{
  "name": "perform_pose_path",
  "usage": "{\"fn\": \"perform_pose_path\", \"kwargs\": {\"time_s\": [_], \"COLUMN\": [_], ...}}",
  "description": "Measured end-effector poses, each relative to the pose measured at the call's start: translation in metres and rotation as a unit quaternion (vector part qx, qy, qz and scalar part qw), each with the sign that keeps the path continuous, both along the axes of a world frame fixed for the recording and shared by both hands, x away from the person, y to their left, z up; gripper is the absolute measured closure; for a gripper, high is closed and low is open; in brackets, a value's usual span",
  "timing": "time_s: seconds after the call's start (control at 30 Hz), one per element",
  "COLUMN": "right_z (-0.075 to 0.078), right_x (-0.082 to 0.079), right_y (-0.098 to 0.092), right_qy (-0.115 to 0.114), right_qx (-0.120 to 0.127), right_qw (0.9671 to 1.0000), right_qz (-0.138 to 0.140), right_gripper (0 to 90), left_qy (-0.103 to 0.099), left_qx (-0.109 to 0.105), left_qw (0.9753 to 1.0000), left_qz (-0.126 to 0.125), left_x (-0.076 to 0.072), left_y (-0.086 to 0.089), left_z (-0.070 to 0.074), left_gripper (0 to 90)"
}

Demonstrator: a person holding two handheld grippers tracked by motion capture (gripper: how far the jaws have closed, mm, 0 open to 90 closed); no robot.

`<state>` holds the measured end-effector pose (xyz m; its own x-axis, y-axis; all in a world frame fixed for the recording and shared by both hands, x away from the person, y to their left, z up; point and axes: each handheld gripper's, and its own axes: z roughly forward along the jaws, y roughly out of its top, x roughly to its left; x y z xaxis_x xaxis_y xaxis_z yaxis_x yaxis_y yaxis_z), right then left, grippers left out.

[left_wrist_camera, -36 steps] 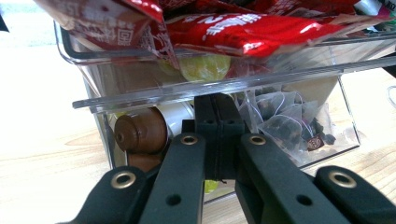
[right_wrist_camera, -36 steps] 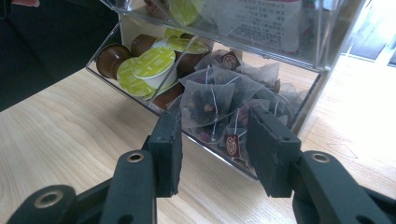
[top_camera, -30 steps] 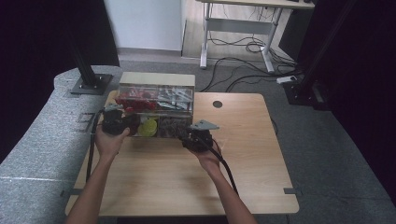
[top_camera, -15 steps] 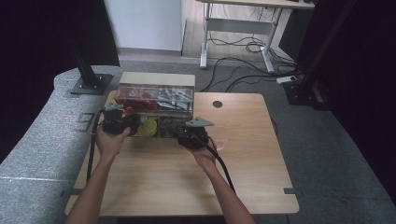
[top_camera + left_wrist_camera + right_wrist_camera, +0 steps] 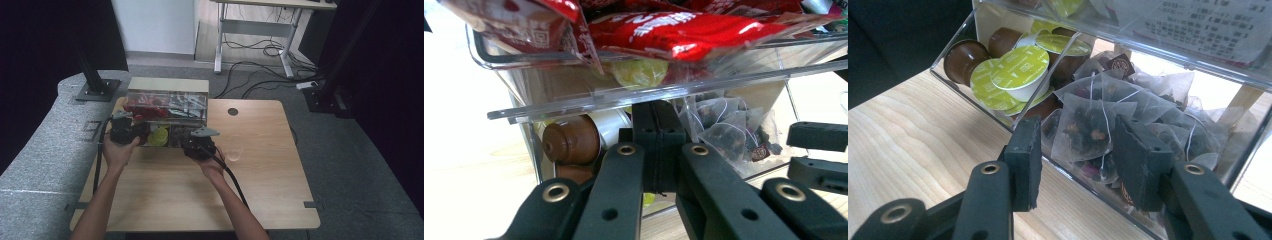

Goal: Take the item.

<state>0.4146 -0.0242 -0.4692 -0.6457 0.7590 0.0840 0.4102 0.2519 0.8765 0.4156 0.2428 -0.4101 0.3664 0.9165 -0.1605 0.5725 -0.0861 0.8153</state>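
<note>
Clear plastic makes up the organiser box point(image 5: 166, 116) at the far left of the wooden table point(image 5: 200, 190), with red packets point(image 5: 684, 27) heaped in its upper tray and an open drawer below. The drawer's left compartment holds coffee capsules point(image 5: 1015, 70); the right one holds tea bags point(image 5: 1098, 120).

The right gripper point(image 5: 1078, 160) hovers just in front of the drawer's near wall, jaws spread wide apart with nothing between them, aimed straight at the tea bags. They lie directly ahead and slightly above its tips, behind the clear wall, so the reach will probably have to rise over that rim and then dip in.

The left gripper point(image 5: 658, 145) has its jaws pressed together right at the drawer front, under the upper tray's edge; whether they pinch a lip or handle there cannot be made out. It seems to be steadying the box.

A clear cup point(image 5: 234, 151) stands just right of the right gripper, probably the place for a bag. The right hand point(image 5: 212, 167) is clearly the nearer one to the tea bags.
</note>
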Motion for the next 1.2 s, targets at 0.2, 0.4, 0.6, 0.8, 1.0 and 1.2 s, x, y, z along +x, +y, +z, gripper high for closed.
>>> {"fn": "perform_pose_path", "kwargs": {"time_s": [0.2, 0.4, 0.6, 0.8, 1.0, 1.2], "right_z": [-0.001, -0.004, -0.007, -0.009, -0.009, -0.01], "right_x": [0.004, 0.007, 0.009, 0.011, 0.013, 0.017], "right_y": [0.006, 0.012, 0.016, 0.018, 0.02, 0.027], "right_qy": [0.001, 0.004, 0.004, 0.008, 0.012, 0.014], "right_qx": [-0.003, -0.008, -0.016, -0.022, -0.027, -0.034], "right_qw": [1.0, 1.0, 0.9999, 0.9997, 0.9996, 0.9993], "right_qz": [-0.002, 0.0, -0.003, -0.003, -0.006, -0.007], "right_gripper": [54.0, 53.8, 53.2, 52.8, 51.7, 51.2], "left_qy": [0.0, 0.001, 0.0, -0.001, -0.001, -0.001], "left_qx": [0.0, 0.001, 0.002, 0.0, -0.003, -0.002], "left_qw": [1.0, 1.0, 1.0, 1.0, 1.0, 1.0], "left_qz": [0.0, -0.001, -0.001, 0.0, 0.001, 0.001], "left_x": [0.0, 0.0, 0.0, 0.0, 0.0, 0.0], "left_y": [0.0, 0.0, 0.0, 0.0, 0.0, 0.0], "left_z": [-0.001, 0.0, 0.0, -0.001, -0.001, -0.001], "left_gripper": [90.0, 90.0, 90.0, 90.0, 90.0, 90.0]}}
